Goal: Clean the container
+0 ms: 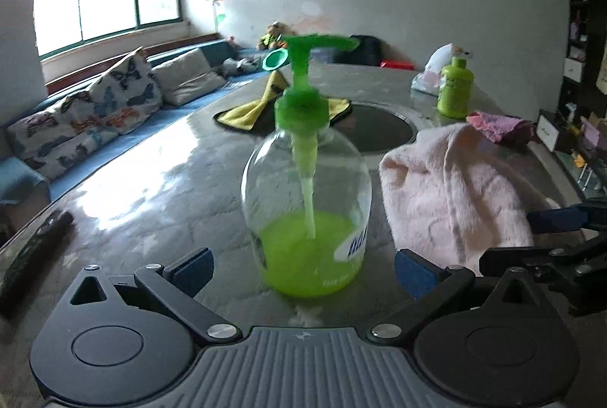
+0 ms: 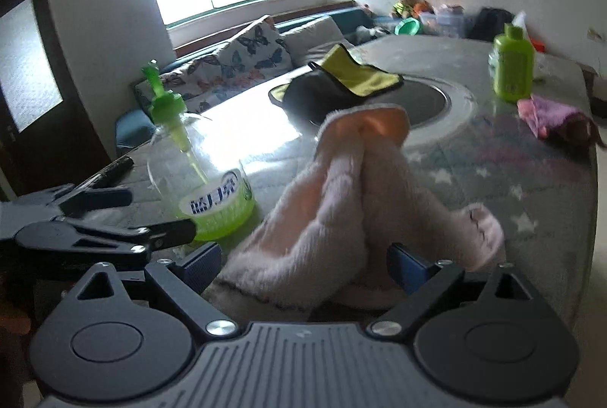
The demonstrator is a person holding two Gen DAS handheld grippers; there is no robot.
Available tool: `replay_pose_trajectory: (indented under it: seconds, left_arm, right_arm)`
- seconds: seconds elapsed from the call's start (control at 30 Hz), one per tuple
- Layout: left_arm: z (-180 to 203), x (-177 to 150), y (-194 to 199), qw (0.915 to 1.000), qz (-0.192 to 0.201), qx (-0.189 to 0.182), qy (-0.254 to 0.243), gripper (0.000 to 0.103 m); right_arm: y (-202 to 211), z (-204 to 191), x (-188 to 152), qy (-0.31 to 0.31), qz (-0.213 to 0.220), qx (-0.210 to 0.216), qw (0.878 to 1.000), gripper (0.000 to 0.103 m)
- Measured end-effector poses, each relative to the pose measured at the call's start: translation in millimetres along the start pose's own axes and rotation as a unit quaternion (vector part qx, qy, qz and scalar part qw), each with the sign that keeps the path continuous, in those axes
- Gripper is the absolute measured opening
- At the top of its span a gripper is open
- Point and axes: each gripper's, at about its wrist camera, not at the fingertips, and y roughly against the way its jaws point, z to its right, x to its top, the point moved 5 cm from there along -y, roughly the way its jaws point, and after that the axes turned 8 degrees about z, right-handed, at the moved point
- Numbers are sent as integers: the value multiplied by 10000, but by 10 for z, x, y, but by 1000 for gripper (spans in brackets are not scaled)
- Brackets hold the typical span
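Observation:
A clear pump bottle [image 1: 307,203] with a green pump head and a little green liquid in its base stands upright on the grey table [image 1: 151,195]. My left gripper [image 1: 303,269] is open, its blue pads on either side of the bottle's base with a gap on each side. In the right wrist view the same bottle [image 2: 205,188] is at the left, with the left gripper [image 2: 114,218] beside it. A fluffy pink towel [image 2: 341,210] is bunched up between the wide-apart fingers of my right gripper [image 2: 305,265], which is open. From the left wrist view the towel [image 1: 455,195] stands just right of the bottle.
A yellow and black cloth [image 1: 265,104] lies over the rim of a round dark inset [image 1: 379,131] in the table. An opaque green bottle [image 1: 455,89] and a purple cloth [image 1: 497,127] sit at the far right. A dark object [image 1: 38,248] lies at the table's left edge. A sofa with cushions [image 1: 95,112] runs beyond it.

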Motion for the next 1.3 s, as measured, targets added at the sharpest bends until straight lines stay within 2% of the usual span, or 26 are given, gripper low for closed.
replay_pose_trajectory:
  seconds: [0.17, 0.3, 0.37, 0.53, 0.7, 0.87, 1.3]
  left_arm:
    - [-23, -129, 66, 9992, -241, 301, 125, 103]
    - [-96, -219, 102, 9980, -342, 373, 384, 103]
    - [-135, -268, 113, 9971, -385, 417, 502, 103]
    - [-183, -346, 86, 9960, -508, 651, 342, 103]
    - [-216, -398, 37, 9952, -577, 728, 316, 103]
    - [-272, -399, -22, 9951, -525, 646, 537, 103]
    - [-343, -286, -234, 9957, -408, 646, 521, 103]
  right_arm:
    - [-8, 57, -83, -277, -37, -241, 9993, 96]
    - [-29, 72, -152, -420, -71, -412, 9982, 96]
    - [-46, 60, -167, -356, -84, -531, 9979, 96]
    - [-194, 61, -173, -63, -106, -837, 9964, 96]
    - [-350, 48, -164, 331, -121, -1079, 9935, 96]
    - [-499, 49, -105, 476, -137, -1103, 9927, 96]
    - [-832, 117, 54, 524, -69, -1129, 9922, 103]
